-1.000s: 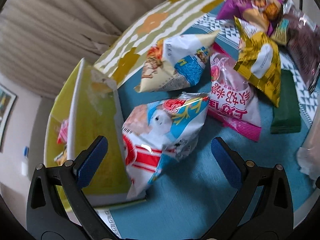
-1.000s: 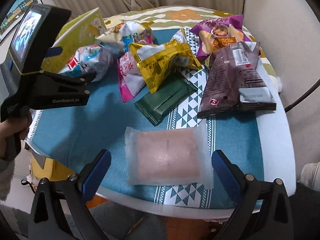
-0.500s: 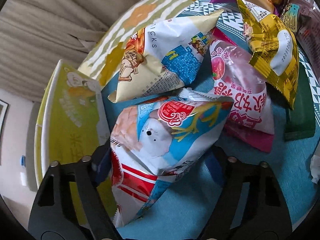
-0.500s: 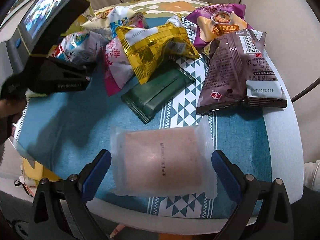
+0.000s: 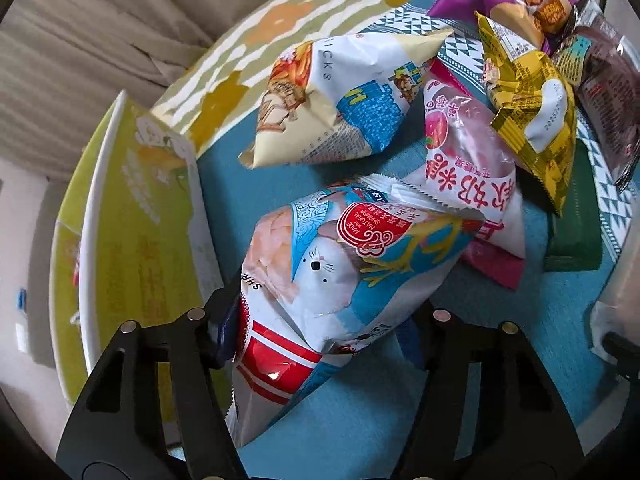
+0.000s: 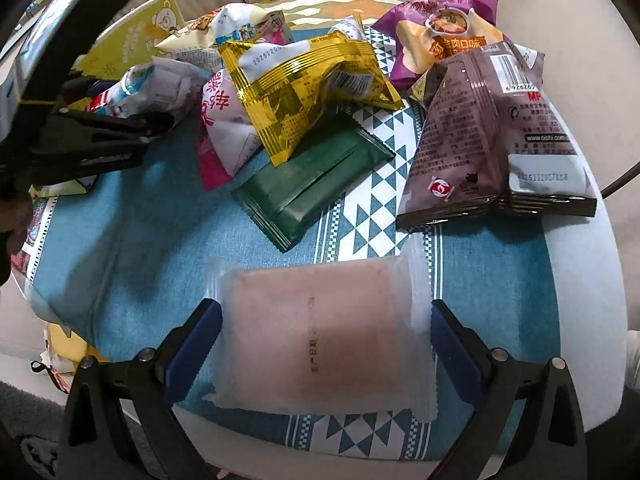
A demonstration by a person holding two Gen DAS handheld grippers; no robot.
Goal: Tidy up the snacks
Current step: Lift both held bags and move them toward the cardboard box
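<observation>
Left gripper fingers just closing onto shrimp-chip bag for lifting; right gripper fingers wide apart, straddling clear pink packet, nothing held.

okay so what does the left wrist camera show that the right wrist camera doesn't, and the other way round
Left wrist only: the left tongs closing on the shrimp chip bag, pads pressing its sides. Right wrist only: the right tongs open around the clear pink packet, not pressing it. Both show the yellow bag, green packet and yellow box.
</observation>
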